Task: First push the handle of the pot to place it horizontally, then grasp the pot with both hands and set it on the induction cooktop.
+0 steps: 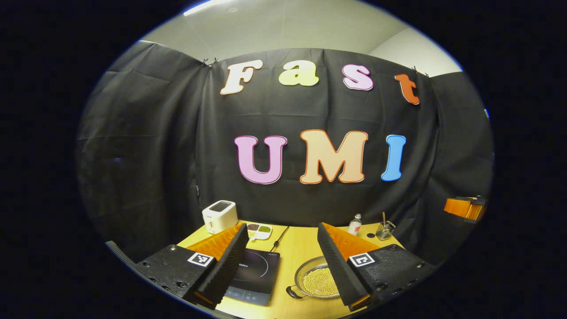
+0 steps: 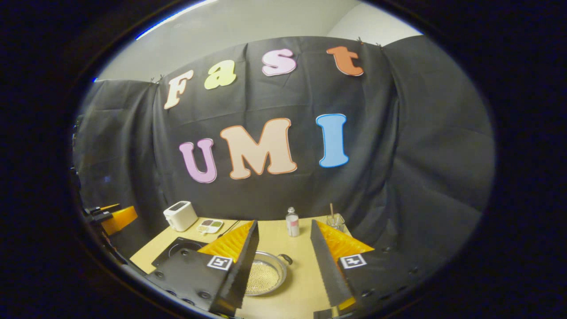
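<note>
A shallow silver pot (image 1: 316,280) holding small yellowish beads sits on the wooden table (image 1: 297,252), just right of the black induction cooktop (image 1: 254,274). One black loop handle (image 1: 292,292) sticks out at the pot's near left; my right finger hides its other side. My left gripper (image 1: 281,226) hangs open above the table, over the gap between cooktop and pot. In the right gripper view the pot (image 2: 266,275) lies partly behind my left finger, with a handle (image 2: 287,258) at its far right and the cooktop (image 2: 177,247) further left. My right gripper (image 2: 283,223) is open and holds nothing.
At the table's back stand a white toaster (image 1: 219,216), a divided dish (image 1: 259,231), a small bottle (image 1: 354,224) and a glass jar (image 1: 384,230) with a stick. A cable (image 1: 280,238) runs from the cooktop to the wall. The other gripper (image 1: 465,207) shows far right.
</note>
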Available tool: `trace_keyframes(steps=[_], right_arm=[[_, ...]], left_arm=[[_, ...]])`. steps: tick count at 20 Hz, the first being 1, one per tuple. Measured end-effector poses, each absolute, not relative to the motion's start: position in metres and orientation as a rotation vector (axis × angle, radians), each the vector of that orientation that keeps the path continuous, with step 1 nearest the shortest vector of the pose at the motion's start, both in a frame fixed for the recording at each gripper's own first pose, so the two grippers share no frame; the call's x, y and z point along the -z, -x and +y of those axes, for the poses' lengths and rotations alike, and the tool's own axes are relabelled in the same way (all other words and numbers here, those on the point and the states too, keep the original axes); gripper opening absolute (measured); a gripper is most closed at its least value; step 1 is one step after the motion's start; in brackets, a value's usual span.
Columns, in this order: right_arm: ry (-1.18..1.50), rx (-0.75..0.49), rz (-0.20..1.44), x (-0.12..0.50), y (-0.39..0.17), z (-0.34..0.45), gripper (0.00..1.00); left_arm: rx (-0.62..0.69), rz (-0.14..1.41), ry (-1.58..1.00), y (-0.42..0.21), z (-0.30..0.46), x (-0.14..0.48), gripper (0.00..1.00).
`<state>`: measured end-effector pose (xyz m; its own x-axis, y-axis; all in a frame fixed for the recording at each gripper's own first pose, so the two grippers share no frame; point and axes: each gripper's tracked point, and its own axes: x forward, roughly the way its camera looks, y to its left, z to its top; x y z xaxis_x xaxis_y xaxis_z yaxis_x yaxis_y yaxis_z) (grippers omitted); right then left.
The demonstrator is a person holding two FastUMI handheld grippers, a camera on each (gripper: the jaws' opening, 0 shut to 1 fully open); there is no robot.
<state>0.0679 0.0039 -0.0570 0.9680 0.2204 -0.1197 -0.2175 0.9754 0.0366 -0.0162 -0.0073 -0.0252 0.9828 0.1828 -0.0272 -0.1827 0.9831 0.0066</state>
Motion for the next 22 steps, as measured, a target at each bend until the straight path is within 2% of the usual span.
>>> trace_keyframes(steps=[1, 2, 3, 4, 5, 6, 11, 12, 13, 14, 15, 16, 18, 21, 22], right_arm=[[-0.023, -0.246, 0.13, 0.06, -0.07, 0.007, 0.55], [-0.014, -0.26, 0.139, 0.065, -0.072, 0.007, 0.42], [0.0, -0.264, 0.148, 0.07, -0.076, 0.005, 0.3], [0.015, -0.264, 0.157, 0.074, -0.08, 0.002, 0.17], [0.025, -0.28, 0.165, 0.077, -0.08, 0.005, 0.1], [0.032, -0.302, 0.175, 0.081, -0.08, 0.008, 0.14], [0.045, -0.376, 0.225, 0.104, -0.081, 0.02, 0.14], [0.041, -0.391, 0.243, 0.111, -0.08, 0.024, 0.14], [0.038, -0.403, 0.263, 0.119, -0.079, 0.028, 0.14], [0.038, -0.412, 0.285, 0.127, -0.077, 0.031, 0.14], [0.038, -0.42, 0.307, 0.137, -0.074, 0.034, 0.14], [0.038, -0.424, 0.33, 0.147, -0.072, 0.037, 0.14], [0.031, -0.433, 0.383, 0.168, -0.066, 0.044, 0.14], [0.023, -0.434, 0.482, 0.206, -0.053, 0.056, 0.14], [0.022, -0.435, 0.518, 0.218, -0.047, 0.061, 0.14]], left_arm=[[-0.201, 0.028, -0.001, 0.019, -0.006, 0.027, 0.91], [-0.219, 0.029, 0.002, 0.021, -0.005, 0.029, 0.95], [-0.238, 0.032, 0.003, 0.024, -0.003, 0.031, 0.92], [-0.257, 0.035, 0.004, 0.028, -0.002, 0.034, 0.95], [-0.274, 0.035, 0.005, 0.031, 0.0, 0.034, 0.95], [-0.291, 0.034, 0.006, 0.034, 0.0, 0.036, 0.93], [-0.355, 0.048, 0.002, 0.048, 0.007, 0.039, 0.92], [-0.366, 0.051, -0.002, 0.05, 0.01, 0.04, 0.99], [-0.374, 0.055, -0.005, 0.052, 0.011, 0.04, 0.92], [-0.379, 0.059, -0.006, 0.053, 0.012, 0.042, 0.92], [-0.383, 0.065, -0.007, 0.053, 0.014, 0.043, 0.95], [-0.383, 0.07, -0.008, 0.055, 0.015, 0.045, 0.92], [-0.379, 0.077, -0.009, 0.054, 0.018, 0.048, 0.95], [-0.363, 0.08, -0.014, 0.053, 0.025, 0.049, 0.92], [-0.359, 0.084, -0.015, 0.052, 0.029, 0.05, 0.95]])
